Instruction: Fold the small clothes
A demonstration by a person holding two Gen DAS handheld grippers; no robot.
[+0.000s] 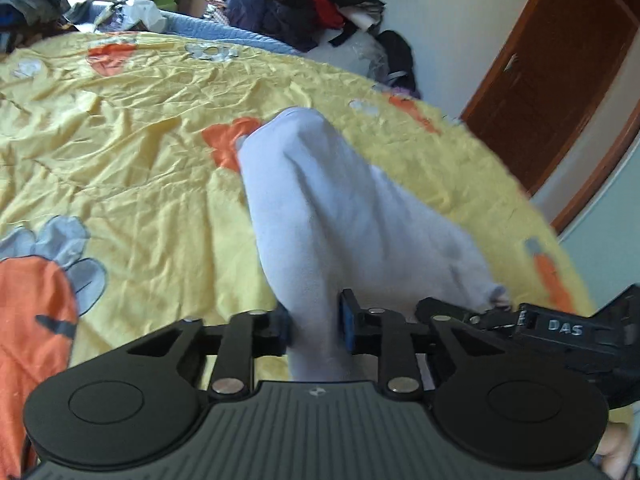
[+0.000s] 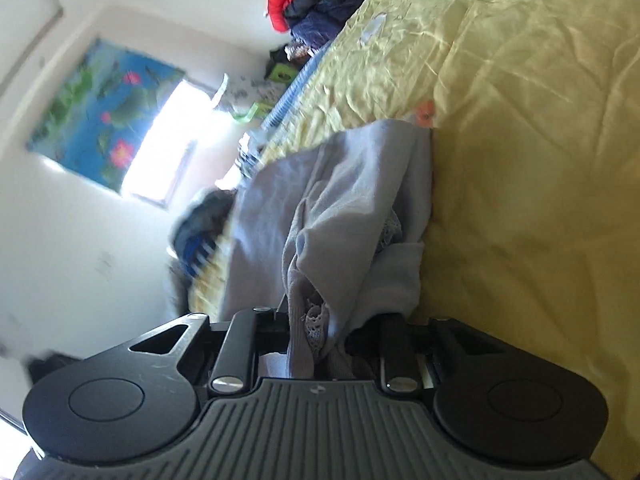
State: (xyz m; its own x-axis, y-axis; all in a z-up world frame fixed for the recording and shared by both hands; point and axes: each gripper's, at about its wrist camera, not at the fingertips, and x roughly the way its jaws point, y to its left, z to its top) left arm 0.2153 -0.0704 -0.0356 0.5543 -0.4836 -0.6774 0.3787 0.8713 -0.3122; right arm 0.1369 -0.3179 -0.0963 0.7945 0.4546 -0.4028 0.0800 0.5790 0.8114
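The small garment (image 1: 320,216) is pale lavender-white soft knit, rumpled, with a strip of lace trim (image 2: 316,320) showing in the right wrist view. It lies over a yellow bedspread (image 1: 140,168) printed with orange and grey shapes. The left claw (image 1: 314,326) is closed most of the way, and its blue-faced pads press a bunched fold of the garment between them. The right claw (image 2: 320,332) is likewise nearly closed, pinching another gathered edge near the lace. In the left wrist view, the right claw (image 1: 476,316) sits at about three o'clock from the left one, gripping the cloth's corner there. In that view the garment's long axis runs from the claws at six o'clock up toward twelve o'clock, narrowing to a rounded end over an orange patch. A pile of clothes (image 1: 288,0) sits at the bed's far edge.
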